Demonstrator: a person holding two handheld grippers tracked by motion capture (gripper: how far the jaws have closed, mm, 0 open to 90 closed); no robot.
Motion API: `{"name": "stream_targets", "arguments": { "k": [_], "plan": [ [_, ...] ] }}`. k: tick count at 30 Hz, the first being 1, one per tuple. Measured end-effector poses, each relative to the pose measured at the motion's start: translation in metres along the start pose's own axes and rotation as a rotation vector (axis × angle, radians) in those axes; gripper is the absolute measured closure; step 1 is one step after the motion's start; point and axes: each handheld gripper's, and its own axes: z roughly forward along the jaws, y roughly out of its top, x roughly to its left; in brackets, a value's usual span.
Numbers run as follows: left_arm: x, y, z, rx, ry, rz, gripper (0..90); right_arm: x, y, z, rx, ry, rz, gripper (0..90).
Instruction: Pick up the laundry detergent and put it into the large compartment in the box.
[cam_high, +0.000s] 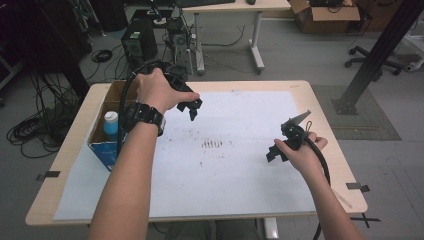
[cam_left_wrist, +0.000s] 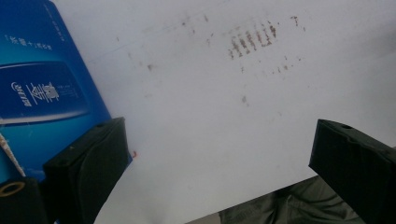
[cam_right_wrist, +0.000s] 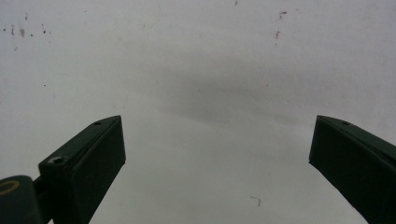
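Left gripper: I see my left gripper (cam_high: 192, 107) held above the white sheet (cam_high: 240, 150), just beside the blue box (cam_high: 102, 147) at the left end of the counter (cam_high: 75, 125). My left hand (cam_high: 157, 90) wraps its body from above.
Left jaws: spread wide with nothing between them; in the left gripper view I look past them onto bare white sheet (cam_left_wrist: 210, 116).
Right gripper: my right gripper (cam_high: 277, 150) hangs over the right part of the sheet, well apart from the left one, with my right hand (cam_high: 300, 152) closed around its body and its cable running back along my forearm.
Right jaws: spread wide too, with nothing between them; the right gripper view shows plain sheet (cam_right_wrist: 210, 70) and a soft shadow across it.
Blue box: an open carton standing on the left edge of the sheet, its printed blue side (cam_left_wrist: 42, 84) close behind my left gripper's left jaw in the left gripper view.
Bottle: a bottle (cam_high: 111, 125) with a white cap and blue body stands upright inside the blue box, at the end nearer me.
Sheet marks: a cluster of small brownish marks (cam_high: 212, 144) sits near the middle of the sheet, between the two grippers; I see the same marks (cam_left_wrist: 252, 39) ahead of the left jaws.
Contact: neither gripper touches the box, the bottle or the sheet, as far as I can tell.
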Motion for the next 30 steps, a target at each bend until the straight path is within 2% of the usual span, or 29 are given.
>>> {"name": "stream_targets", "arguments": {
  "k": [7,10,17,30],
  "plan": [
    [-0.0046,0.0002,0.0027,0.008,0.010,0.023,4.6,-0.0026,-0.0016,0.0002,-0.002,0.004,0.000,3.9],
    [-0.0062,-0.0003,0.0040,0.002,-0.004,0.032,4.6,-0.0029,-0.0023,0.0003,-0.001,0.005,0.004,3.9],
    [-0.0071,-0.0013,0.0074,-0.006,0.007,0.023,4.7,-0.0027,-0.0030,0.0007,0.001,0.006,0.004,3.9],
    [-0.0091,-0.0036,0.0054,-0.012,-0.002,0.028,4.7,-0.0021,-0.0046,-0.0017,-0.007,0.006,0.002,3.9]
  ]
}}
